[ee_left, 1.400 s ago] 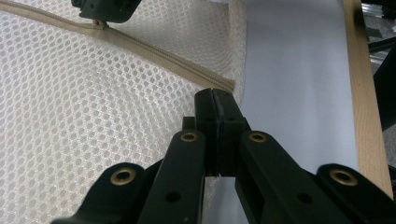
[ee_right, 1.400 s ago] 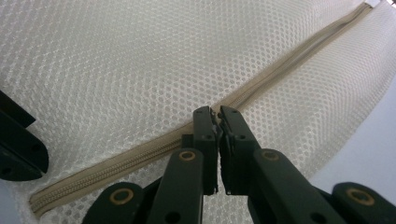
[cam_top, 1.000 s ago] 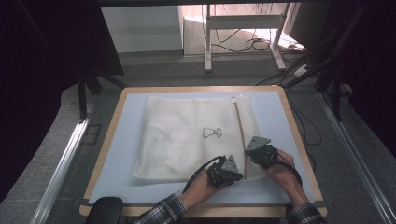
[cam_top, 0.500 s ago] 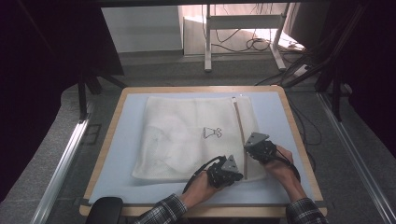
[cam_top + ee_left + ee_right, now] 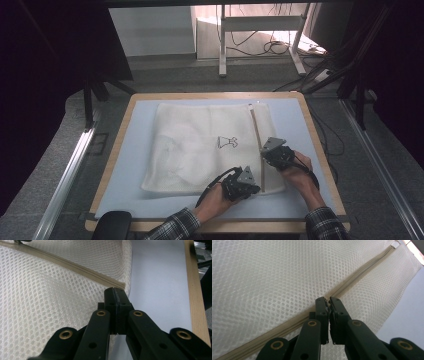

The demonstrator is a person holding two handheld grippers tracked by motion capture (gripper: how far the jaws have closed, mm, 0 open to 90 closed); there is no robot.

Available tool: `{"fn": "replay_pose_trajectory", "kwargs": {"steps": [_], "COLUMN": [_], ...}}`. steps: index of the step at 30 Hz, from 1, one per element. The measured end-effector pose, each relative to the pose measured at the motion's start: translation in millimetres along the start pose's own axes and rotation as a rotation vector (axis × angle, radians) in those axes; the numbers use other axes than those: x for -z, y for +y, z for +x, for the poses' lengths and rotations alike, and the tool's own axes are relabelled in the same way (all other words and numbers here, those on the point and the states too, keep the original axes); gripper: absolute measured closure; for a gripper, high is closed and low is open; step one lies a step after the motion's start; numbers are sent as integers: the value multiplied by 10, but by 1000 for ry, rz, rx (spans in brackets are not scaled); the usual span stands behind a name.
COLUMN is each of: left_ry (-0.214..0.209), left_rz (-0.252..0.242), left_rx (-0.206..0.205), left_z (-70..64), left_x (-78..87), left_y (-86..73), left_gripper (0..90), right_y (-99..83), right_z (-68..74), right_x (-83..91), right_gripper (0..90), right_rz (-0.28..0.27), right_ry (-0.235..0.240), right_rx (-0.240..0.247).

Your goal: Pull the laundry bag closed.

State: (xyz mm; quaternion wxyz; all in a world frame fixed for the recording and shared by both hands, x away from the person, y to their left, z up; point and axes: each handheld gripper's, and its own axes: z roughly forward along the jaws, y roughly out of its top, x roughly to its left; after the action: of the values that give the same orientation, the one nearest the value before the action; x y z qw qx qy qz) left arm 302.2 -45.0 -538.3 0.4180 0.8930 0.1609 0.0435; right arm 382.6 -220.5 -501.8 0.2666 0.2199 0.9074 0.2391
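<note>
Lying flat on the blue mat (image 5: 130,165), the mesh laundry bag (image 5: 200,145) is pinned at its near zipper (image 5: 352,281) end by the closed left gripper (image 5: 115,296) — anchoring it, apparently, while the right gripper (image 5: 327,302) nips the zipper pull.

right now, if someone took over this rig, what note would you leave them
Left gripper: jaws closed at the near end of the zipper, pinching the mesh bag edge there.
Right gripper: jaws nearly shut on the zipper line partway along, apparently on the slider; the contact is too small to confirm.
Bag lies flat on the blue mat, zipper along its right side.
Done: both grips set. Left: probably run the zipper; whether it is open or closed is unclear.
</note>
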Motion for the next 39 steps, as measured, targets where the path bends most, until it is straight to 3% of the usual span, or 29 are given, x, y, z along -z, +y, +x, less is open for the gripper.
{"fn": "replay_pose_trajectory", "kwargs": {"steps": [28, 39], "left_ry": [1, 4], "left_rz": [7, 6], "left_rx": [-12, -15], "left_z": [7, 3], "left_x": [5, 4], "left_y": [1, 1], "left_gripper": [900, 900], "right_y": [131, 168], "right_z": [-189, -286], "right_x": [-217, -302], "right_gripper": [851, 853], "right_rz": [19, 21], "right_ry": [-46, -47], "right_rx": [37, 27]}}
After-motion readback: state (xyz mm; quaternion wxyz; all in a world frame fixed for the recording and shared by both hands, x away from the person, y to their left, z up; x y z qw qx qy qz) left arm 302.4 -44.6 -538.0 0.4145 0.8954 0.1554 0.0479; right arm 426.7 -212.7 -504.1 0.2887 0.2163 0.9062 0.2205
